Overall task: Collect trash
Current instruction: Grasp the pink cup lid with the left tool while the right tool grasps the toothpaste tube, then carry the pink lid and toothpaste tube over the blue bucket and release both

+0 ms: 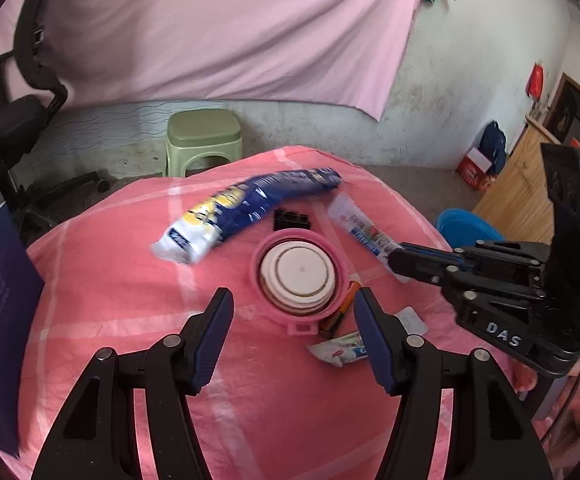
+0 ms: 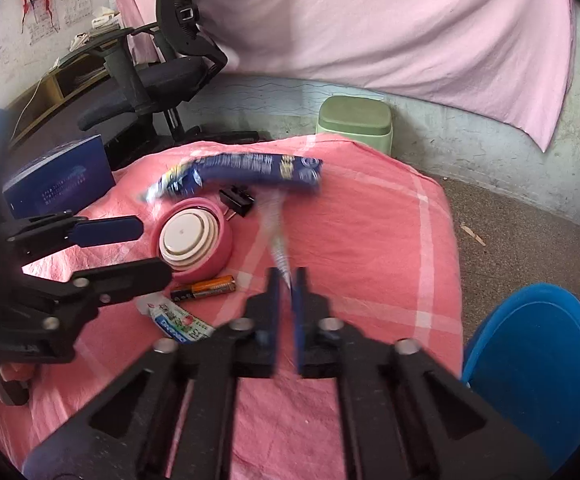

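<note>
Two tools work over a counter [image 1: 102, 280] draped in soft pink checked cloth. The right tool [image 2: 286, 280] is clamped on the near end of a thin, crinkly plastic wrapper [image 1: 360, 226], blurred and hard to read. The left tool [image 1: 294, 300] stands part-open, nothing between its ribbed blue pads, just short of a round pink collapsible cup [image 1: 300, 276] with white stepped rings. A glossy blue-and-white snack bag [image 1: 246, 208] lies at the far side, a black binder clip [image 1: 292, 219] beside it. Near the cup lie an orange-black battery [image 2: 204, 288] and a small printed sachet [image 2: 182, 322], partly hidden by the tools. A blue tub [image 2: 534, 364] is cut off at right.
</note>
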`<state>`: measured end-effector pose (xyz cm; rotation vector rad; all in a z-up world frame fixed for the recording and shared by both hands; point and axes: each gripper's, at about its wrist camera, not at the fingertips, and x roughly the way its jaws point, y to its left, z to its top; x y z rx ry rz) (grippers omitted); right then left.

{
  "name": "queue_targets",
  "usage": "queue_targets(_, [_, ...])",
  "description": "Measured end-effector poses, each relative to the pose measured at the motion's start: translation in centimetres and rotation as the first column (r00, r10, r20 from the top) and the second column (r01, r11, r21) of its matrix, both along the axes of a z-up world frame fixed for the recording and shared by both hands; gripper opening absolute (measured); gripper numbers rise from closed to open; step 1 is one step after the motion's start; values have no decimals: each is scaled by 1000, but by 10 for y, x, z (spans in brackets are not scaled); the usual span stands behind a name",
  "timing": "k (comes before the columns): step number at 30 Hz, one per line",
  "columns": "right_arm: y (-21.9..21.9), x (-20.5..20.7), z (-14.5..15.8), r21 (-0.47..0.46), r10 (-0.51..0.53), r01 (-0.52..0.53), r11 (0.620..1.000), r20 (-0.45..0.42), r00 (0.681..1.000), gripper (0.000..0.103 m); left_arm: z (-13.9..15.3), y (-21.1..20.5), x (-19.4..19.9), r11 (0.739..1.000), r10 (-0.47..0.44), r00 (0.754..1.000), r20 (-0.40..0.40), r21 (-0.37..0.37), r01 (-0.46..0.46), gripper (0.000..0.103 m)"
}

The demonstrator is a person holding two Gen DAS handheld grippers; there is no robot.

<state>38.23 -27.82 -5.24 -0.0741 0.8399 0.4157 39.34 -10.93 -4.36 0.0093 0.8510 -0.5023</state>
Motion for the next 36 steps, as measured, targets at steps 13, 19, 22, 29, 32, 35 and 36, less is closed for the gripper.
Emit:
queue_targets(13, [-25, -29, 9, 33, -55, 54, 998, 31, 998, 23, -14, -21, 18, 996, 59, 995, -76, 64, -55, 53])
queue_targets(19, [-31, -45, 16, 61, -83, 79, 995, 70, 994, 22, -8, -17, 6, 993, 105, 993, -53, 58, -102, 53])
queue_targets(22, [-33, -57, 22, 77, -98, 90, 993, 107, 989, 22, 4, -18, -9, 992, 115, 993, 23, 52, -116, 53])
queue_targets(29, [-48, -94, 46, 127, -164, 133, 983, 270, 949, 22, 43, -26, -46, 990, 137, 976, 170, -48, -130, 53])
queue_targets(32, [-59, -111, 60, 151, -211, 168, 974, 350, 913, 22, 65, -33, -66, 987, 137, 955, 262, -123, -108, 53])
queue_targets(35, [-77, -130, 74, 180, -268, 209, 961, 433, 861, 22, 87, -44, -87, 977, 127, 923, 365, -206, -52, 53])
queue_targets(36, [-83, -135, 78, 186, -286, 224, 957, 458, 842, 22, 94, -50, -95, 973, 122, 909, 398, -229, -30, 53])
